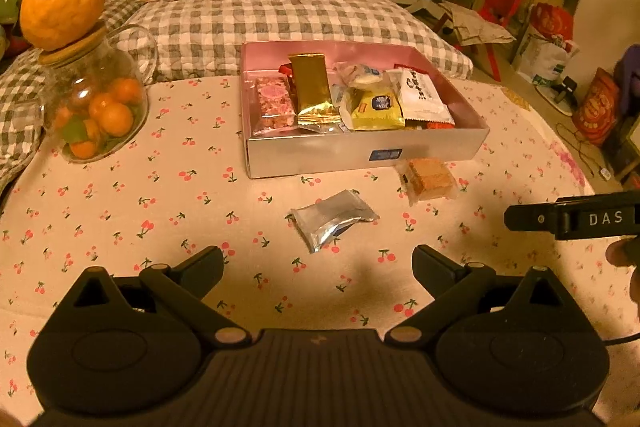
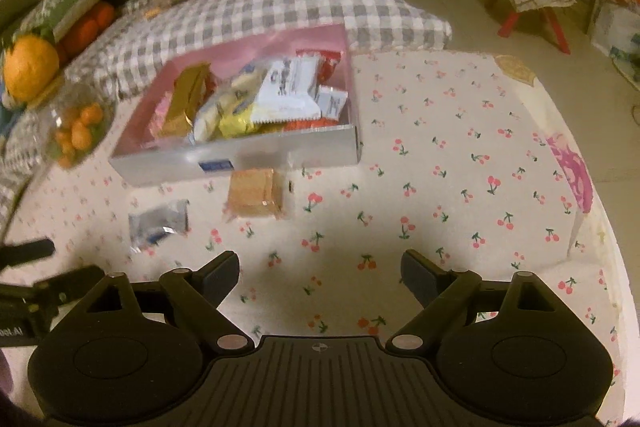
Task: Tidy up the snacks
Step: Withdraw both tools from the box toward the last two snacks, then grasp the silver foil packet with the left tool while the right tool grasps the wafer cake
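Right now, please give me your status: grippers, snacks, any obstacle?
Left gripper open, empty. Right gripper open, empty. Silver packet and orange snack lie outside the box. Nothing in the way.

From my feed, the right gripper (image 1: 576,219) is cut off by the left view's edge, the jar (image 2: 76,123) and silver packet (image 2: 160,223) smear with blur in the right view, and lower snacks (image 1: 424,125) lie buried in the box (image 1: 360,151).

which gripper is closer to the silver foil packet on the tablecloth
Left. The left gripper sits just short of the silver foil packet; the right gripper is off to its right.
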{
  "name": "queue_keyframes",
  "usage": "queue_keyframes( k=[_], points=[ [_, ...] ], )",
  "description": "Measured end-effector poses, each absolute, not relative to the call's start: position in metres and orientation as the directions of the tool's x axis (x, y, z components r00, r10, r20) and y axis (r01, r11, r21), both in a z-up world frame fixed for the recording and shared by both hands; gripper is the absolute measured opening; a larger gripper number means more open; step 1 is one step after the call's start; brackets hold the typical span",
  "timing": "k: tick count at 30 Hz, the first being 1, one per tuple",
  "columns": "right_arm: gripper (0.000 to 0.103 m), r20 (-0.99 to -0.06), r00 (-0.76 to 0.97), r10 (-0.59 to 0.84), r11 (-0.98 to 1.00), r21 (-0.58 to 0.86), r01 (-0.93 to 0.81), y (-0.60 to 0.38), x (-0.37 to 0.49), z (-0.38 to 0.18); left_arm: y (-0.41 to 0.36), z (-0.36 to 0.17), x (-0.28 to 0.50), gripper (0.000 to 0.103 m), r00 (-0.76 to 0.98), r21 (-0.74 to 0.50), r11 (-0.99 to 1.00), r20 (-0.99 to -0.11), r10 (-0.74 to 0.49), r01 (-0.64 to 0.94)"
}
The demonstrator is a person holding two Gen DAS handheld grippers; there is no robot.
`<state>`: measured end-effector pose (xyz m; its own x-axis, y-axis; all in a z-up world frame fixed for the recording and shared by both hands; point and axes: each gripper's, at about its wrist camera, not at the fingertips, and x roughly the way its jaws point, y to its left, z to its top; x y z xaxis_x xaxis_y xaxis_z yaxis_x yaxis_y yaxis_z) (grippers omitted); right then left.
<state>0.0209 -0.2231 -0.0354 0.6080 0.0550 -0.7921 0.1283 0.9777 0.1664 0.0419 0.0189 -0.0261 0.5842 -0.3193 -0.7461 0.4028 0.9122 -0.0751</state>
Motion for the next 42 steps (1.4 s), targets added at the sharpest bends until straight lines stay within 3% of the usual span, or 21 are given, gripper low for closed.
queue_keyframes(
  k=[8, 16, 21, 26, 29, 32, 34, 36, 40, 42],
  points=[
    [0.09, -0.819, 0.573, 0.034, 0.996, 0.077, 0.052, -0.209, 0.025, -0.058, 0.017, -0.055, 0.043, 0.101, 0.6, 0.057, 0.864, -0.742, -0.299, 0.501],
    [0.09, -0.829, 0.558, 0.048, 0.998, 0.06, 0.004, -0.202, 0.031, -0.071, 0.012, -0.075, 0.064, 0.1, 0.582, 0.064, 0.849, -0.755, -0.302, 0.524],
    [0.101, -0.826, 0.562, 0.043, 0.999, 0.041, -0.016, -0.202, 0.035, -0.077, 0.009, -0.077, 0.077, 0.1, 0.573, 0.049, 0.829, -0.745, -0.341, 0.557],
    [0.103, -0.806, 0.589, 0.058, 0.998, 0.044, -0.038, -0.202, 0.037, -0.081, 0.008, -0.079, 0.09, 0.096, 0.551, 0.016, 0.798, -0.732, -0.401, 0.602],
    [0.103, -0.792, 0.606, 0.071, 0.997, 0.043, -0.06, -0.201, 0.04, -0.082, 0.007, -0.079, 0.093, 0.089, 0.547, 0.005, 0.792, -0.726, -0.416, 0.61],
    [0.103, -0.775, 0.627, 0.081, 0.996, 0.043, -0.075, -0.202, 0.044, -0.083, 0.007, -0.077, 0.092, 0.071, 0.556, 0.001, 0.796, -0.716, -0.422, 0.606],
    [0.103, -0.768, 0.635, 0.081, 0.996, 0.043, -0.075, -0.201, 0.047, -0.084, 0.007, -0.075, 0.089, 0.054, 0.566, -0.004, 0.807, -0.711, -0.417, 0.591],
    [0.103, -0.762, 0.644, 0.076, 0.997, 0.044, -0.065, -0.201, 0.051, -0.084, 0.008, -0.074, 0.089, 0.045, 0.575, -0.007, 0.819, -0.709, -0.409, 0.574],
    [0.103, -0.748, 0.661, 0.064, 0.998, 0.043, -0.048, -0.198, 0.054, -0.086, 0.01, -0.072, 0.088, 0.033, 0.592, -0.015, 0.847, -0.708, -0.385, 0.532],
    [0.103, -0.743, 0.666, 0.064, 0.998, 0.044, -0.047, -0.197, 0.055, -0.086, 0.012, -0.072, 0.087, 0.032, 0.599, -0.023, 0.863, -0.711, -0.368, 0.504]
  ],
)
